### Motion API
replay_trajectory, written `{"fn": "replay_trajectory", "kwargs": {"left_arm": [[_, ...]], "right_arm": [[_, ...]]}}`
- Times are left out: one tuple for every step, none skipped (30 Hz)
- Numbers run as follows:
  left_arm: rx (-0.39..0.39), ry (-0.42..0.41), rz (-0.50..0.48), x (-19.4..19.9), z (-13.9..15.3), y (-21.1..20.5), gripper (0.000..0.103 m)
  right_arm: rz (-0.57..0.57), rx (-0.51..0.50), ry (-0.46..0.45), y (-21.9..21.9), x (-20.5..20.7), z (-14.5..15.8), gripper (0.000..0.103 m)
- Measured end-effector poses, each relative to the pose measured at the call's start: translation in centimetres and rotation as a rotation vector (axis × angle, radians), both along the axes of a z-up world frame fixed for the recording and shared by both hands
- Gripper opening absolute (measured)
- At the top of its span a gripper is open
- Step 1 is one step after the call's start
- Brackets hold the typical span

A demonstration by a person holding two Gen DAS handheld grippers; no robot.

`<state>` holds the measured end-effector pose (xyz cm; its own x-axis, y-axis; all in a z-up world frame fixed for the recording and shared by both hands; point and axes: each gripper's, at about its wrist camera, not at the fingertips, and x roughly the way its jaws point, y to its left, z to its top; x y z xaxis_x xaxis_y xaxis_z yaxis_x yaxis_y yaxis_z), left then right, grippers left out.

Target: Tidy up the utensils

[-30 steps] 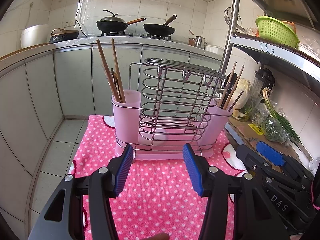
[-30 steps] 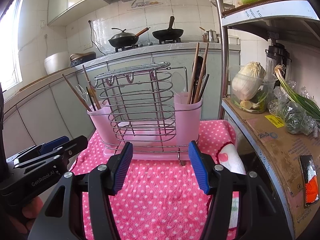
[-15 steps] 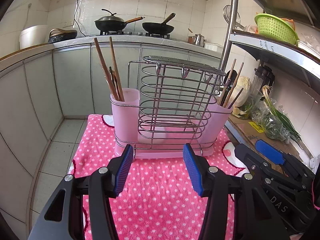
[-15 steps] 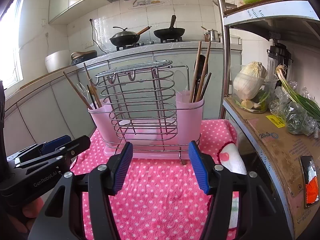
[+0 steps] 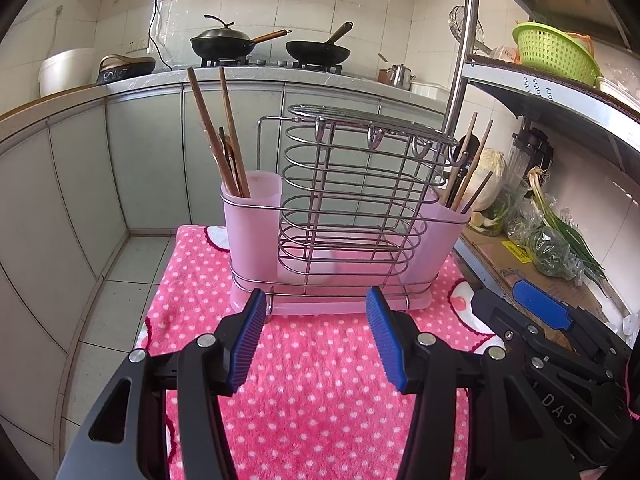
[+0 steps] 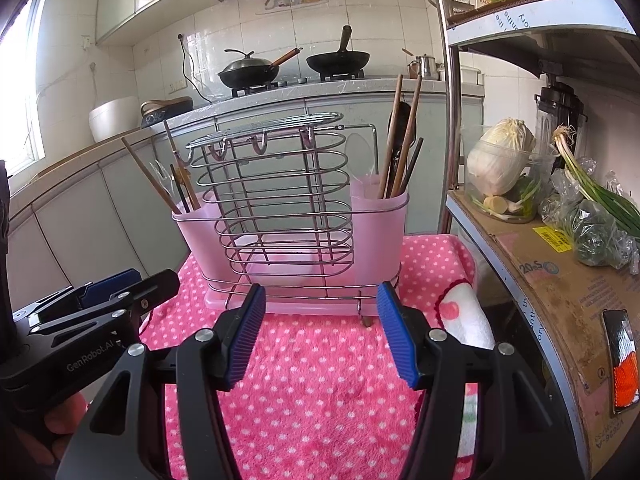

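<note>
Left gripper [image 5: 316, 336] sits low in the frame's centre, blue pads spread well apart and nothing between them. The right gripper [image 6: 320, 336] is the same story in its own view: jaws parted wide, empty, hovering over the pink polka-dot cloth [image 6: 320, 400].

Just beyond both sets of fingertips, mid-frame, stands the utensil holder [image 5: 344, 216]: a wire rack with a pink cup at either end. In the left view, the chopsticks [image 5: 218, 136] lean out of the left-hand cup, and more sticks [image 5: 466, 172] fan out of the right-hand cup. The right view also shows a clear spoon [image 6: 358, 152] in the nearer cup, though its outline is faint.

The risks, as a judgement: those sticks lean at loose angles and bunch together, so a pinch aimed at one may drag out its neighbours or flick one onto the floor tiles [image 5: 116, 280] at lower left. The holder looks light and sits on soft cloth; a sideways tug could tip it or slide it. The two grippers are also close, the right gripper's body [image 5: 560, 344] at lower right of the left view, so reaching for the same cup invites a clash.
</note>
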<state>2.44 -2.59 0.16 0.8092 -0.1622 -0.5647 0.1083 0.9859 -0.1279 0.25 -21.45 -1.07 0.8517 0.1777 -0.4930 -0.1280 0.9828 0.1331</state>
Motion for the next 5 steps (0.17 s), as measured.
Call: {"fn": "replay_trajectory", "kwargs": {"left_arm": [[0.002,0.002,0.001,0.06,-0.09,0.03,0.052],[0.003,0.005,0.005,0.15,-0.22,0.1,0.052],[0.001,0.009,0.007,0.3,-0.35,0.28,0.052],[0.0,0.014,0.009,0.45,-0.45,0.46,0.052],[0.0,0.019,0.013,0.59,-0.61,0.62,0.052]], "right_arm": [[0.0,-0.001,0.001,0.01,0.06,-0.07,0.059],[-0.001,-0.003,0.004,0.01,0.18,-0.14,0.059],[-0.002,-0.003,0.008,-0.07,0.29,-0.27,0.059],[-0.003,-0.003,0.012,-0.14,0.41,-0.42,0.059],[-0.005,-0.004,0.019,-0.26,0.57,-0.62,0.059]]}}
